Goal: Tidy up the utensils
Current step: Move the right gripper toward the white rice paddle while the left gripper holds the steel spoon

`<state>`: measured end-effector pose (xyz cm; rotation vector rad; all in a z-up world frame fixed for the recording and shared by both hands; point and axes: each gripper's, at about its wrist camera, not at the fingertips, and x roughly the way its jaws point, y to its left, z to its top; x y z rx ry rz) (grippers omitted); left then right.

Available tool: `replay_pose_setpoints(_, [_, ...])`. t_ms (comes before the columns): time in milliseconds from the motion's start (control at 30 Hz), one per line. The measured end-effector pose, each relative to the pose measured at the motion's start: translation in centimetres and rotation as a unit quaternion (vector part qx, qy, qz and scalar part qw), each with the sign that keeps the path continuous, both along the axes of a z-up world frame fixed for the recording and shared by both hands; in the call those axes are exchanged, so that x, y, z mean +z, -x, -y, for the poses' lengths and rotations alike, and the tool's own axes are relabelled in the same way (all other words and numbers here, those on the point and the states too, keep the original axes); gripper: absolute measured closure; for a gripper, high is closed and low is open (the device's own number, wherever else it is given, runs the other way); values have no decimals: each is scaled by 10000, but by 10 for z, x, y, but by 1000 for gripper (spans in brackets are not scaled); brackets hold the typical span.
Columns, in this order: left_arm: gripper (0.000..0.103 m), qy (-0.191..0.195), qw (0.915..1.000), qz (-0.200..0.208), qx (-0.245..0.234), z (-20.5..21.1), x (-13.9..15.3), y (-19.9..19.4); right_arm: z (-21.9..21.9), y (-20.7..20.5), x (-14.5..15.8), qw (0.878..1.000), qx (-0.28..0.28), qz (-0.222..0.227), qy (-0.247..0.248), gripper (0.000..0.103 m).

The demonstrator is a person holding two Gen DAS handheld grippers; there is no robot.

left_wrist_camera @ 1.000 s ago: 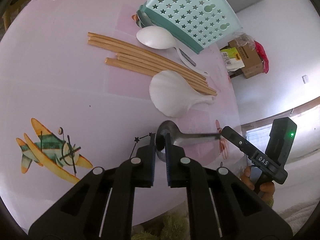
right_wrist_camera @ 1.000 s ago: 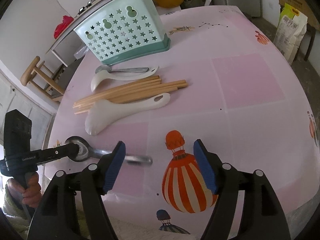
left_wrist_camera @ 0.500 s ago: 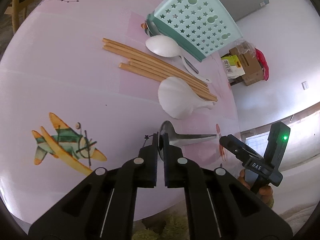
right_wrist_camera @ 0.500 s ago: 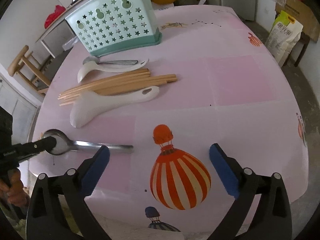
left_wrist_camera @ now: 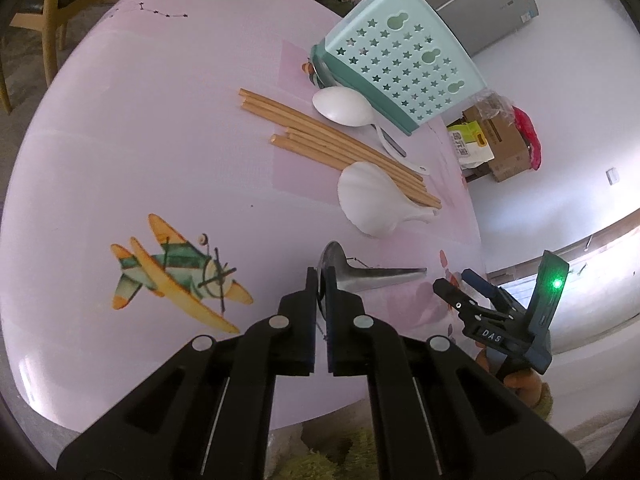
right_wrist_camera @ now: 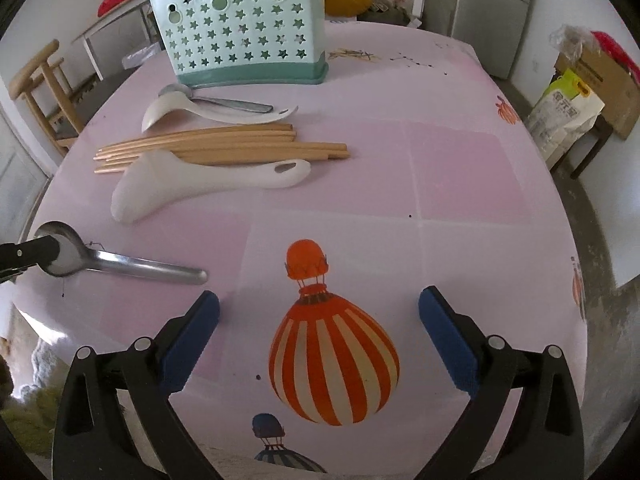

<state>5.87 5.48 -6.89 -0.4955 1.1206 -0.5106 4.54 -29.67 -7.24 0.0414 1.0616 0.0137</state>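
The left tongs [left_wrist_camera: 320, 280] pinch the bowl of a shiny metal spoon [right_wrist_camera: 120, 264] over the pink tabletop [right_wrist_camera: 440, 176]'s near edge, handle pointing toward the spread, empty right tongs [right_wrist_camera: 320, 312].

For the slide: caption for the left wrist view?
Left claw shut on metal spoon bowl; utensils before caddy.

I see a round table [right_wrist_camera: 460, 184] under a pink cloth printed with balloons and a plane. On it stand a teal holder [right_wrist_camera: 244, 28], with a metal spoon [right_wrist_camera: 224, 101], white spoon [right_wrist_camera: 192, 110], chopsticks [right_wrist_camera: 224, 148] and rice paddle [right_wrist_camera: 192, 184] lying before it; the nearer steel spoon [right_wrist_camera: 132, 266] seems lifted.
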Motion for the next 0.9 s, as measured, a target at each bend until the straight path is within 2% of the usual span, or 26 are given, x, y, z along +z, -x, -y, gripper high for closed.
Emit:
replay_pose_setpoints(567, [100, -20, 10000, 30, 55, -6, -1, 4, 4, -2, 5, 9999, 58, -81, -97, 6])
replay_pose_setpoints(900, [100, -15, 10000, 39, 48, -5, -1, 4, 5, 2, 23, 9998, 16, 133, -111, 6])
